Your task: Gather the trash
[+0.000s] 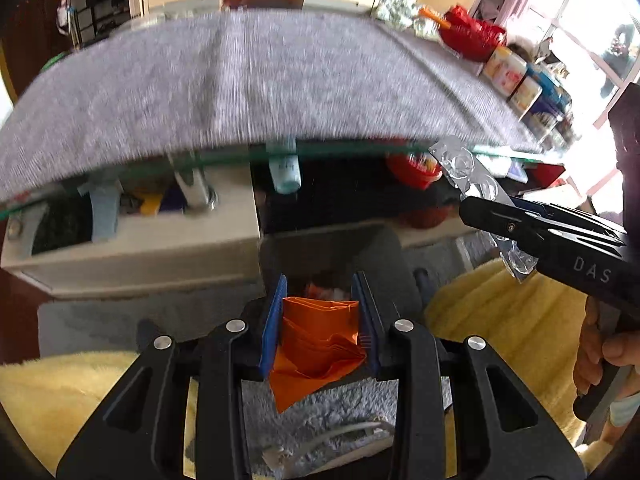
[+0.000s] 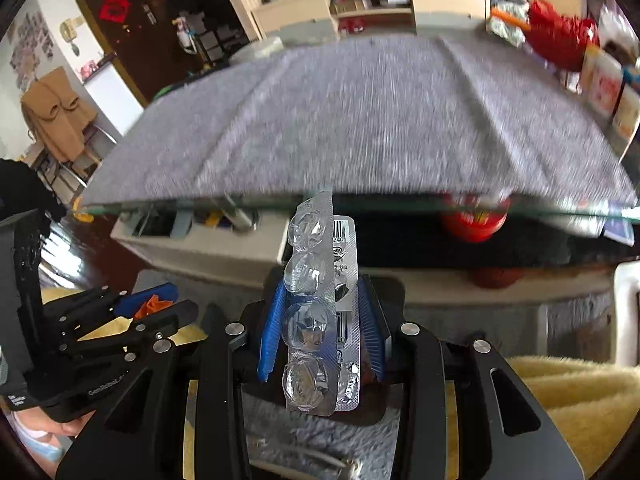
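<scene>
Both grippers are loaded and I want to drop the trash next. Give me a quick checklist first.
1. Left gripper clamped on the orange paper: ok.
2. Right gripper clamped on the blister pack: ok.
3. Grey bin under the left gripper: ok, its opening lies just past the fingertips.
4. Right gripper over the bin: cannot tell.
5. Grippers apart from each other: ok.
6. Grippers clear of the glass table edge: ok.

we see a glass table under a grey cloth, a cream cabinet behind, a dark door at left, bright windows at right, grey carpet below.
</scene>
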`<state>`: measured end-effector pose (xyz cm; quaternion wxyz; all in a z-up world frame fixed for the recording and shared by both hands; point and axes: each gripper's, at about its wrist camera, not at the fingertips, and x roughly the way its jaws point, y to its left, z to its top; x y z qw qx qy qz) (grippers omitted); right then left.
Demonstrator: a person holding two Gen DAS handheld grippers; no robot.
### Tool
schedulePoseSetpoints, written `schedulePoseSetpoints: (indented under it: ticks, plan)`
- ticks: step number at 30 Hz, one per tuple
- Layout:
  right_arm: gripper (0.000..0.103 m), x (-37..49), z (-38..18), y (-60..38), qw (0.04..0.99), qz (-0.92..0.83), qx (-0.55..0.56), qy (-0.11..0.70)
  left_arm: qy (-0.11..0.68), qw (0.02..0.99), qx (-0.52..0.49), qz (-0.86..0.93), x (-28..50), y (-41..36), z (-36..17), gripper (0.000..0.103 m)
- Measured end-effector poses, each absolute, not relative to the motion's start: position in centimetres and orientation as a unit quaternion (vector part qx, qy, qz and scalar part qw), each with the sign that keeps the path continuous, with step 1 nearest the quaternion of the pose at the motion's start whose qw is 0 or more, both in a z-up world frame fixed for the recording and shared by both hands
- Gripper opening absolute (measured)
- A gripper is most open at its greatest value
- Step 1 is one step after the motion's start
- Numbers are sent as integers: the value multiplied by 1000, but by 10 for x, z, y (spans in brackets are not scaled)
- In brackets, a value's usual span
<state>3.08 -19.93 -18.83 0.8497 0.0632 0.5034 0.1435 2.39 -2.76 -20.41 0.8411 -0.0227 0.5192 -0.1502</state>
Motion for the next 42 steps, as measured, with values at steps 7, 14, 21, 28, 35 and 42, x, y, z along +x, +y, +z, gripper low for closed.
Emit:
schedulePoseSetpoints:
  ticks: [7,14,21,28,35,42]
  plan:
    - [37,34,-234,-199,824,131,78,546,563,812,-21,-150,25,-33,-252,32]
    - [38,41,-269,-199,799,116,93,583,593,789,-31,-158,36,-38,-281,32]
    - [39,52,-283,-202,785,106,109,600,609,775,-32,-167,45,-44,-293,34]
    - [70,57,-279,-211,792,92,118,591,610,777,-21,-152,48,-41,-293,55]
    - [87,57,-253,-222,821,71,112,555,591,795,-26,-133,48,-30,-275,89]
    - [100,52,-210,-242,852,56,124,505,533,836,-30,-128,42,-24,-224,95]
